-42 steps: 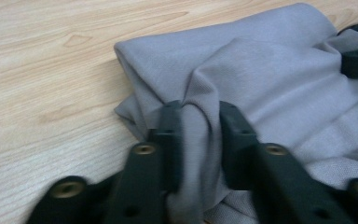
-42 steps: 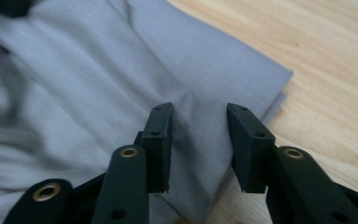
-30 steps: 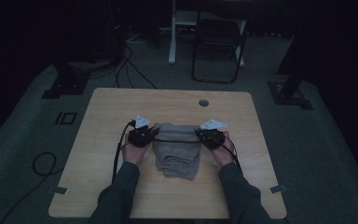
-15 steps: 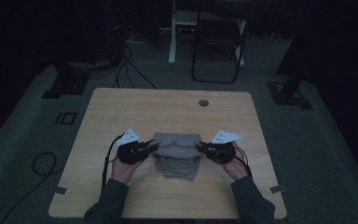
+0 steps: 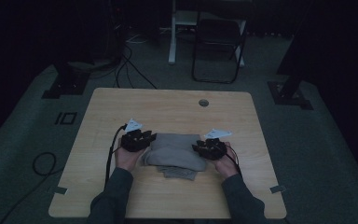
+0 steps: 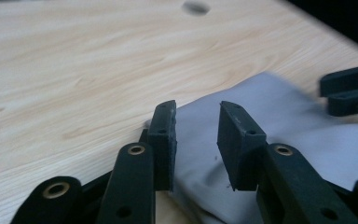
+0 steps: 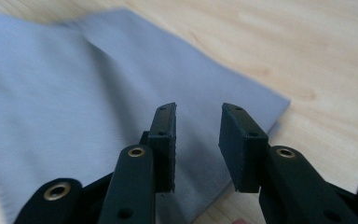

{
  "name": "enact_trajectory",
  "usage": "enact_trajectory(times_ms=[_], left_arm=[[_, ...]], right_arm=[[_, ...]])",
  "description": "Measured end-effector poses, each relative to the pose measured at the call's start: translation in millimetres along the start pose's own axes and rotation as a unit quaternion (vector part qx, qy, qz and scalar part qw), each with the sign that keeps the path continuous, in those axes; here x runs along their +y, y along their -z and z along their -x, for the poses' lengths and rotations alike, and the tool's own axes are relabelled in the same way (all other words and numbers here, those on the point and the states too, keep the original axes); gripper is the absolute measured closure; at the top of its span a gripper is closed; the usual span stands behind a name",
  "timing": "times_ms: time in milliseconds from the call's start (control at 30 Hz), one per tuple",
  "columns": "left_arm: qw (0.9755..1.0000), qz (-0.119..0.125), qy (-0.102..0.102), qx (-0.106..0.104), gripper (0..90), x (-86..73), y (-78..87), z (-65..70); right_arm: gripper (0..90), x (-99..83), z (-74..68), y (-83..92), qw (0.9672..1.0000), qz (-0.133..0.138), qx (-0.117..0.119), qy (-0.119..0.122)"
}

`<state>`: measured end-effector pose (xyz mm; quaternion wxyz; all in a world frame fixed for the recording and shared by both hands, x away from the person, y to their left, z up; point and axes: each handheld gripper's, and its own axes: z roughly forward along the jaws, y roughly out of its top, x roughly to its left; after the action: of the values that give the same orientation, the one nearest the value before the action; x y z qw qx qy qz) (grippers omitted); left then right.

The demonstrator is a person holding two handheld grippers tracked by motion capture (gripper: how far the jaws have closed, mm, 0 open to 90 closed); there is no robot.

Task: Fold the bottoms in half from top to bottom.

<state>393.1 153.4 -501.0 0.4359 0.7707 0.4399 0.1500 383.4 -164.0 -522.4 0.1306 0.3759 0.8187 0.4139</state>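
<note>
Folded grey cloth [image 5: 175, 153] between both grippers on table [image 5: 168, 109], left gripper [image 6: 196, 135] jaws narrowly parted, right gripper [image 7: 197, 135] likewise.

**Left jaws apart over cloth edge**

Left gripper [image 6: 196, 140] jaws parted, nothing between them. Grey cloth [image 6: 279, 140] lies under and beyond, running toward 3 o'clock on wooden table [image 6: 74, 70]. Other gripper [image 6: 349, 95] at 3 o'clock by the cloth's far edge. Table hole [image 6: 196, 7] at 12 o'clock.

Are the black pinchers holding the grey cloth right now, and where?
No. Both the left gripper and right gripper are open, with nothing pinched; the grey cloth lies on the table beneath their jaws.
</note>
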Motion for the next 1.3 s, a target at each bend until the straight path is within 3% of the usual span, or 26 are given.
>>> enact_trajectory(times_ms=[100,200,367,467,500,533,633,700,767,833,867,900,967,1000,1033,1100,1167,1267,1300], left_arm=[[0.9987,-0.050,-0.004,0.007,69.4,-1.3,-17.9,0.4],[0.9964,-0.082,-0.019,-0.007,69.3,-8.5,-25.2,5.7],[0.9962,-0.069,-0.021,-0.050,68.1,-22.3,-9.5,19.1],[0.9944,-0.063,-0.033,-0.079,66.6,-31.0,3.4,28.6],[0.9944,-0.063,-0.033,-0.079,66.1,-31.0,3.4,28.6],[0.9932,-0.061,-0.046,-0.088,66.1,-37.1,10.9,35.1],[0.9918,-0.054,-0.051,-0.104,64.4,-43.1,18.7,38.8],[0.9922,-0.049,-0.054,-0.101,63.6,-42.9,23.1,38.3],[0.9944,-0.041,-0.050,-0.084,62.0,-37.4,25.3,34.0],[0.9971,-0.036,-0.036,-0.056,62.1,-30.2,24.9,28.9],[0.9977,-0.037,-0.032,-0.047,62.1,-26.8,24.1,27.3],[0.9977,-0.037,-0.032,-0.047,62.2,-26.8,24.1,27.3],[0.9967,-0.047,-0.041,-0.051,62.1,-23.3,21.4,33.9],[0.9953,-0.059,-0.054,-0.054,62.0,-25.9,19.9,39.9],[0.9937,-0.071,-0.065,-0.057,61.9,-29.1,18.3,44.1],[0.9918,-0.086,-0.074,-0.060,61.7,-38.3,15.3,51.1],[0.9914,-0.089,-0.071,-0.064,61.7,-43.9,14.7,53.0],[0.9911,-0.095,-0.067,-0.065,61.2,-54.5,15.8,53.5],[0.9902,-0.102,-0.075,-0.058,60.9,-60.7,16.0,54.4]], right_arm=[[67.6,-1.9,-0.1,-10.1,0.9997,-0.021,-0.003,-0.010],[67.6,-4.3,-5.3,-14.3,0.9994,-0.035,0.007,0.003],[67.4,-8.7,-13.4,-7.9,0.9985,-0.036,0.042,0.003],[66.7,-11.7,-19.8,1.0,0.9967,-0.029,0.076,0.004],[66.7,-11.7,-19.8,1.0,0.9967,-0.029,0.076,0.004],[66.3,-12.8,-22.2,3.8,0.9960,-0.027,0.085,0.007],[63.0,-16.7,-32.6,13.1,0.9918,-0.030,0.120,0.029],[60.8,-18.1,-38.1,17.5,0.9895,-0.028,0.134,0.046],[59.8,-18.3,-40.0,20.5,0.9904,-0.014,0.128,0.050],[59.9,-16.8,-37.5,20.4,0.9943,-0.005,0.100,0.037],[59.9,-16.2,-35.9,19.3,0.9961,-0.004,0.082,0.031],[59.9,-16.2,-35.9,19.3,0.9961,-0.004,0.082,0.031],[56.0,-16.9,-33.2,13.2,0.9977,-0.017,0.064,0.016],[53.9,-18.3,-34.6,12.1,0.9969,-0.020,0.073,0.019],[52.5,-20.3,-37.7,11.1,0.9960,-0.028,0.080,0.029],[52.2,-22.7,-43.7,11.4,0.9959,-0.037,0.067,0.048],[51.9,-23.4,-45.5,12.2,0.9956,-0.041,0.065,0.053],[51.4,-28.5,-50.3,14.6,0.9942,-0.069,0.053,0.063],[51.4,-30.7,-50.9,14.2,0.9937,-0.077,0.046,0.067]])
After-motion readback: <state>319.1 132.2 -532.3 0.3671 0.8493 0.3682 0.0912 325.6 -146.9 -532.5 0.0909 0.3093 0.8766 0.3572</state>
